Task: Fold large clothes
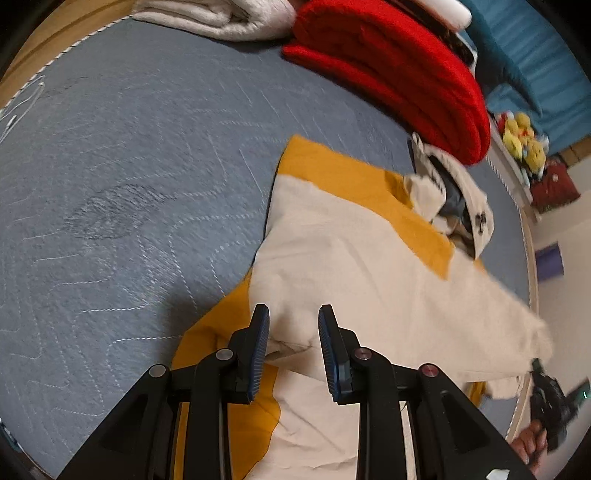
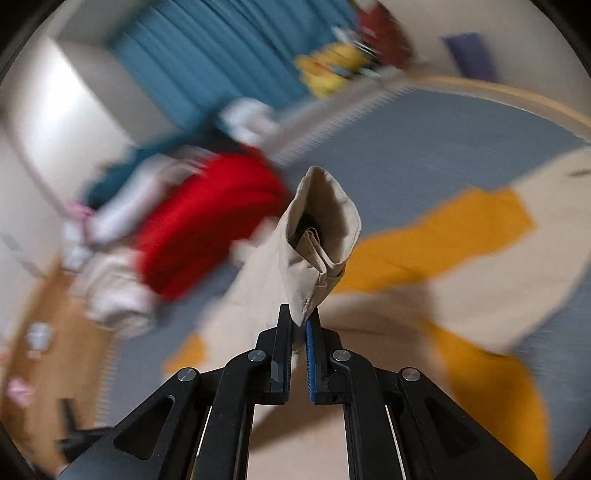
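Right fingers (image 2: 298, 321): clamped together on a cuff-like end of the cream-and-mustard garment (image 2: 436, 266). The cloth stands up from the pinch in a tube with a small folded tab inside. The right wrist view is motion-blurred everywhere but the fingers and this end.

Left fingers (image 1: 294, 321): standing a little apart, over a raised wrinkle of the cream panel. The blue pads flank the fold, but I cannot tell whether they press it or only straddle it; I log it as not confirmed gripped.

Garment: lies spread on the blue quilted bed (image 1: 122, 192), not yet squared. Cream panels over mustard-yellow ones, light woven fabric, creased. One cream part stretches from the main body toward the bed's edge, where the right gripper and the hand holding it show in the left wrist view. At the garment's far end, a rumpled cream collar or hood with dark lining.

Beyond the garment's far end: a folded red blanket (image 1: 399, 74), and past it a white folded pile (image 1: 207, 18).

Step, as I judge it: a sleeve or leg end is lifted for the first fold across the body.

Next move calls for: carrying the held end over the cream panel while the left side anchors, keeping the cloth taut so that it lands flat.
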The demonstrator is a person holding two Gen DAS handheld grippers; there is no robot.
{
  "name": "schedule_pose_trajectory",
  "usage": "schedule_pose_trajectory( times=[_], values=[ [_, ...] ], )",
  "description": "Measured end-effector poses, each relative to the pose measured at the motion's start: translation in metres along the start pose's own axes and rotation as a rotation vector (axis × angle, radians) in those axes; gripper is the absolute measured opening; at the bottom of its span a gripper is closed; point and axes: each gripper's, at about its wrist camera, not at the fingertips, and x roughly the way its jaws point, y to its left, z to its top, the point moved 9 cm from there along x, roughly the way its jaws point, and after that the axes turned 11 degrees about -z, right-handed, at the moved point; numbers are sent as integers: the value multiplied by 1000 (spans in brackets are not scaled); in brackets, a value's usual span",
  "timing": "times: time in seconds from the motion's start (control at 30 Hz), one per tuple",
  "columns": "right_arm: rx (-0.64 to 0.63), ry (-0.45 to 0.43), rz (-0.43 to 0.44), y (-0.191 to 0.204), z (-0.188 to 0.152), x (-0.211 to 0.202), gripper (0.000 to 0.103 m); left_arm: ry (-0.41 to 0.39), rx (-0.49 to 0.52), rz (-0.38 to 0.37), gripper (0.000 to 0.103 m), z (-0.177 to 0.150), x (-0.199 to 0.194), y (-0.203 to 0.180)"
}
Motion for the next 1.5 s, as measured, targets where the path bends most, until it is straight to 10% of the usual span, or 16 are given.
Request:
schedule_pose_trajectory(
  times=[0.33, 0.53, 0.67, 0.77, 0.87, 1.27, 1.5],
  values=[
    [24, 241, -218, -76, -33, 74, 26, 187, 145, 41, 25, -42, 64, -4],
    [66, 105, -422, -116, -8, 52, 39, 234, 104, 101, 25, -53, 80, 19],
    [34, 118, -298, -100, -5, 61, 39, 172, 177, 68, 24, -45, 68, -5],
    [63, 308, -143, -91, -36, 94, 39, 199, 178, 136, 24, -51, 80, 10],
    [86, 431, -179, -107, -66, 119, 39, 230, 139, 132, 23, -58, 86, 19],
    [-72, 427, -315, -109, -69, 110, 39, 213, 211, 190, 23, -66, 71, 7],
    [-236, 231, -334, -60, -33, 67, 39, 128, 399, 105, 30, -85, 27, -79]
  ],
)
